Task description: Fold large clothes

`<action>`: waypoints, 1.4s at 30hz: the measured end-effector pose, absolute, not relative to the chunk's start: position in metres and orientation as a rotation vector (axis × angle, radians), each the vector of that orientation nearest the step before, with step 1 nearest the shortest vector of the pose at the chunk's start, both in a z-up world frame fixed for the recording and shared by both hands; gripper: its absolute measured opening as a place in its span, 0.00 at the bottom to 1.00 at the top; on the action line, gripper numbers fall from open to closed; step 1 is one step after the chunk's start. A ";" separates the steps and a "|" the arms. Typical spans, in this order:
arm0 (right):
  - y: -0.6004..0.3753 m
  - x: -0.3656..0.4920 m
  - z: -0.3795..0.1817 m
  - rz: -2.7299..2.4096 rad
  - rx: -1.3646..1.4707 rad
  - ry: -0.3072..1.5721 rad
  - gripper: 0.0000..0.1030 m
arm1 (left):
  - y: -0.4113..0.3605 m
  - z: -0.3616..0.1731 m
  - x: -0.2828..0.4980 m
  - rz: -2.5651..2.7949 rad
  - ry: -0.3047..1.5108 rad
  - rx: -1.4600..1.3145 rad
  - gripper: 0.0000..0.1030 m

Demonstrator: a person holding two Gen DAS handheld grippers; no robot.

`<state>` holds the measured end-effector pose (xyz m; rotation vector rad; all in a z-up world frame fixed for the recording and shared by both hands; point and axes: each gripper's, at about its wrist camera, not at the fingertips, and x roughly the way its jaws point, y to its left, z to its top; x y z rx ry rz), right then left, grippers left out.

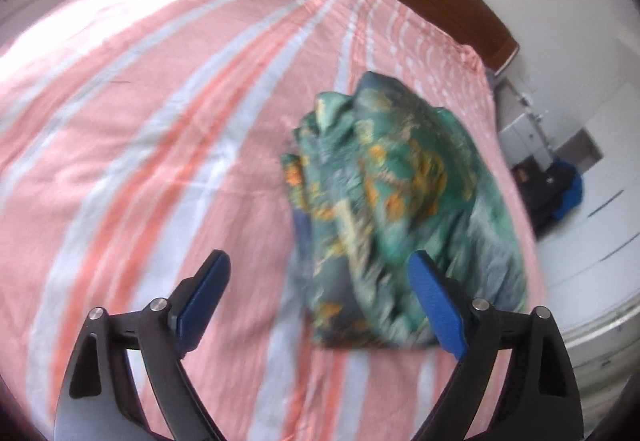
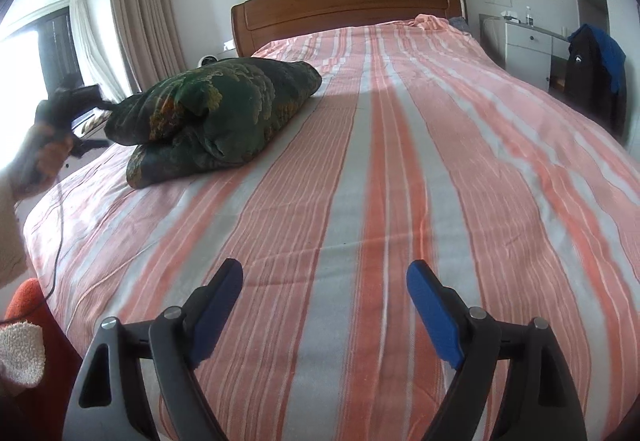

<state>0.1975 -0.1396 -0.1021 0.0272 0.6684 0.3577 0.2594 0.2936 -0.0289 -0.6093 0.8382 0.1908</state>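
A green floral garment [image 1: 392, 209] lies folded in a thick bundle on the pink-and-white striped bed [image 1: 140, 161]. My left gripper [image 1: 320, 269] is open and empty, hovering just above the near edge of the bundle; the view is blurred. In the right wrist view the same bundle [image 2: 216, 117] sits at the left side of the bed [image 2: 400, 181]. My right gripper [image 2: 324, 277] is open and empty over the bare bedspread, well apart from the bundle. The left gripper [image 2: 80, 101] shows at the far left there, held in a hand beside the bundle.
A wooden headboard [image 2: 348, 1] stands at the far end. A white cabinet [image 2: 528, 49] and a chair with dark and blue clothes [image 2: 596, 77] stand to the right. Curtains [image 2: 140, 13] and a window are at the left.
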 end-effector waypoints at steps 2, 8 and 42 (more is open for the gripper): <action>-0.140 0.198 -0.102 0.338 0.033 0.665 0.85 | 0.290 -0.032 0.235 0.263 0.839 -0.511 0.90; -0.136 0.200 -0.109 0.298 0.041 0.696 0.85 | 0.259 -0.030 0.198 0.392 0.820 -0.286 0.90; 0.070 0.383 -0.047 0.535 -0.249 0.894 0.84 | 0.250 -0.130 0.155 0.406 0.816 -0.255 0.95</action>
